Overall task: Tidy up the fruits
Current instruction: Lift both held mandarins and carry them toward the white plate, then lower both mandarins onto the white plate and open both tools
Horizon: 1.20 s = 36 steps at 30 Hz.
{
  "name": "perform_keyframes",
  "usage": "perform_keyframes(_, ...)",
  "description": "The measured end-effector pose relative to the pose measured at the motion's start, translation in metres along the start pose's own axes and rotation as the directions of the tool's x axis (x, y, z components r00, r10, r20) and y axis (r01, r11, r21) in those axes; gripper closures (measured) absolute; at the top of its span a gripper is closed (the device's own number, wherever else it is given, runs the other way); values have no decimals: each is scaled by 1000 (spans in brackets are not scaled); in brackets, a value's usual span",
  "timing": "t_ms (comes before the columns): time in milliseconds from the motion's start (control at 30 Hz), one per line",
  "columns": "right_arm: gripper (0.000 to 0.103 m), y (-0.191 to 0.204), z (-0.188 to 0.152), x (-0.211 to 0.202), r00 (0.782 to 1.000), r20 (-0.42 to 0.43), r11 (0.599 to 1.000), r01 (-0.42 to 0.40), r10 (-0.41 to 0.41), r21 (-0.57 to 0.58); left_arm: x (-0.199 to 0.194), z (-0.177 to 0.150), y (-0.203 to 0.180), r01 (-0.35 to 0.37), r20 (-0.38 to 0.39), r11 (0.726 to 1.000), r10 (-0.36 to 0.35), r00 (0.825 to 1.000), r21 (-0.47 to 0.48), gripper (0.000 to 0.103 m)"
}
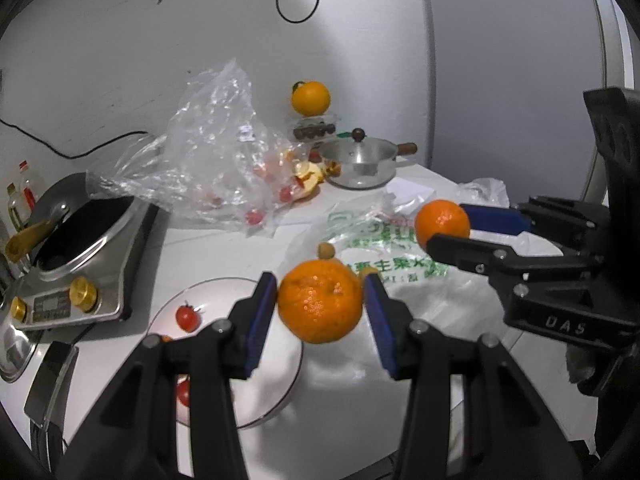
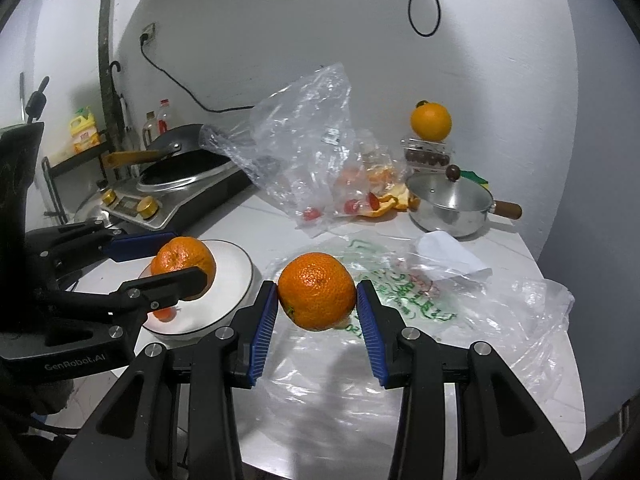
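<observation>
My left claw grips one orange above the white plate's rim; my right claw grips another orange over a flat plastic bag (bare counter lies near the front edge).

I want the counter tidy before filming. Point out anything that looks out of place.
Orange peel lies loose on the counter beside the steel pot, with cherry tomatoes in a crumpled clear bag. One orange is perched on a stacked plastic box, so it might roll off.
</observation>
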State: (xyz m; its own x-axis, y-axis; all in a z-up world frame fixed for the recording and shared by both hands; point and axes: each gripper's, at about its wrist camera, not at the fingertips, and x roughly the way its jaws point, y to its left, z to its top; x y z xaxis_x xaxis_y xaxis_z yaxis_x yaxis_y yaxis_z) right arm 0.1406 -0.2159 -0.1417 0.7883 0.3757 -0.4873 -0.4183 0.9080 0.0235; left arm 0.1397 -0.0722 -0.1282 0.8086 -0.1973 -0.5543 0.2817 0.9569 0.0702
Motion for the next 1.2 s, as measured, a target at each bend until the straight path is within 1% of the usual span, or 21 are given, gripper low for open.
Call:
perform_keyframes(300, 60, 22, 0, 3, 1000, -11, 999, -19, 18, -35, -8, -15, 17, -20, -6, 999, 19, 1000, -33, 57)
perform_keyframes(567, 60, 40, -4, 11, 999, -45, 998, -32, 29, -60, -6, -37, 36, -31, -37, 997, 28, 999, -72, 57)
perform_keyframes(867, 60, 62, -10, 27, 996, -81, 996, -52, 46, -78, 5, -60, 57, -40, -82, 995, 32, 996, -95, 57)
perform_keyframes(1067, 60, 73, -12, 39, 992, -106, 994, -73, 64, -84, 12, -66, 60, -29, -97, 995, 20, 995, -96, 57)
perform_keyframes(1200, 60, 78, -11, 47, 990, -121, 992, -84, 73, -89, 21, -70, 64, -27, -119, 994, 14, 993, -106, 57)
